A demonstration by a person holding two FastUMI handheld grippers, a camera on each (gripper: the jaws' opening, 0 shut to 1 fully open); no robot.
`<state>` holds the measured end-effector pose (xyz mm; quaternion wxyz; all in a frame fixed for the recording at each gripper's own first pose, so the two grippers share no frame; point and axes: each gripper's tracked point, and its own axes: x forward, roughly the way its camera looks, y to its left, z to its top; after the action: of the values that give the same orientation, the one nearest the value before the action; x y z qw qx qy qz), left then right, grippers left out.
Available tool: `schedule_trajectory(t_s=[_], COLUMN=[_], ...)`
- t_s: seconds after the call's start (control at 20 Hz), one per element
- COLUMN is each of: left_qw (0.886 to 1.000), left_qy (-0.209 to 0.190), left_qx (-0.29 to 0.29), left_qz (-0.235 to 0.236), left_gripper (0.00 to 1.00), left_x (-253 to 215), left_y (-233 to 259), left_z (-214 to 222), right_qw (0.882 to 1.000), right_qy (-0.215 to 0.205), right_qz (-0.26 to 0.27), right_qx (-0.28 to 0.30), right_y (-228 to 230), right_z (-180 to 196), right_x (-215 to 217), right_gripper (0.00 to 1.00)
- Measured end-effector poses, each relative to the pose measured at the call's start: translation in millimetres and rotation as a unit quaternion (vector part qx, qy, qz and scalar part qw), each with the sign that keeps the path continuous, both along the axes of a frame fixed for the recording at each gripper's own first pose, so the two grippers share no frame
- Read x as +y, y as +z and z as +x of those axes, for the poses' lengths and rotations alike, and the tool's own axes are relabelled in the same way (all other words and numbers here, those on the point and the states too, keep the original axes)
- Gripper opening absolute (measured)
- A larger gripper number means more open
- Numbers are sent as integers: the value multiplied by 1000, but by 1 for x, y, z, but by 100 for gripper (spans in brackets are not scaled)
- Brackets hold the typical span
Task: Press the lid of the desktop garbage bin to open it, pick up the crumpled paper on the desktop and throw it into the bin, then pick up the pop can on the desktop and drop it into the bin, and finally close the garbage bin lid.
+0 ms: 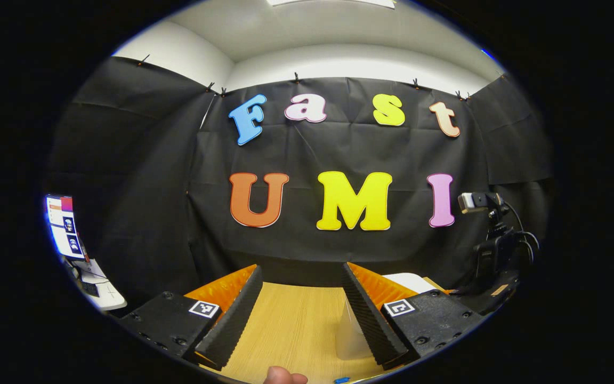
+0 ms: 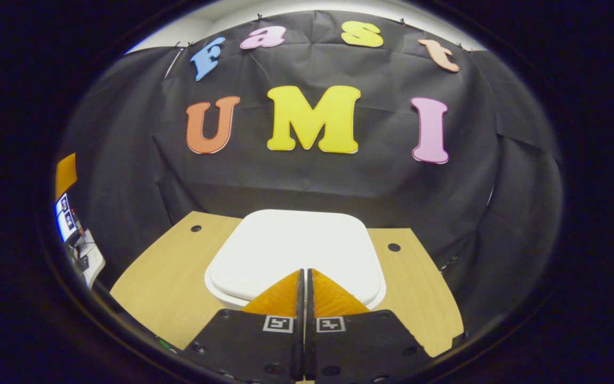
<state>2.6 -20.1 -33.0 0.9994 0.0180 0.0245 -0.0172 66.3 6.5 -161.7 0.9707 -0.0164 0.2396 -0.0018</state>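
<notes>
Left gripper [image 1: 301, 298]: fingers spread wide, holding nothing, above the wooden desktop [image 1: 291, 330]. Right gripper [image 2: 304, 277]: fingers closed together, holding nothing, tips over the near edge of the white bin lid [image 2: 296, 245]. Lid: closed, likely smooth rigid plastic; press flat, near its edge.

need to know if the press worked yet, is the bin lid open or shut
Shut. In the right gripper view the white lid lies flat on the bin with no gap showing, and the right gripper, fingers together, sits at its near edge.

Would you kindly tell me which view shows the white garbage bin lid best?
The right gripper view: the white rounded-square garbage bin lid lies whole ahead of the shut right gripper. The left gripper view catches a white sliver.
</notes>
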Motion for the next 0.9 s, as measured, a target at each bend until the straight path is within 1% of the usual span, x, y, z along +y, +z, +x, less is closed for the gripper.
schedule_trajectory(t_s=[0.05,0.1,0.15,0.2,0.25,0.3,0.35,0.45,0.7,0.9], left_qw=[1000,1000,1000,1000,1000,1000,1000,1000,999,998], left_qy=[0,0,-1,-2,-3,-6,-9,-14,-26,-38], left_qx=[3,4,5,7,10,13,13,15,34,54], left_qz=[0,1,2,1,0,-1,0,0,-1,5], left_gripper=[96,96,96,96,96,96,96,96,96,96], left_x=[0,0,1,0,-1,-3,-4,-7,-15,-22], left_y=[-2,-4,-5,-6,-8,-9,-11,-16,-31,-51], left_z=[-1,-3,-2,-2,-2,-4,-5,-6,-10,-17], right_qw=[1000,999,999,999,998,997,996,994,990,990], right_qy=[-3,0,2,2,-7,-14,-18,-22,-24,-23], right_qz=[-10,-17,-20,-17,-9,-4,-1,-2,7,11], right_qx=[-17,-33,-43,-47,-57,-71,-86,-108,-139,-138], right_y=[11,22,29,35,44,56,66,81,94,88], right_z=[-2,1,2,4,5,6,6,7,-3,-18], right_x=[-1,-2,-3,-4,-9,-13,-15,-19,-26,-31], right_gripper=[1,14,21,43,63,74,89,95,96,96])
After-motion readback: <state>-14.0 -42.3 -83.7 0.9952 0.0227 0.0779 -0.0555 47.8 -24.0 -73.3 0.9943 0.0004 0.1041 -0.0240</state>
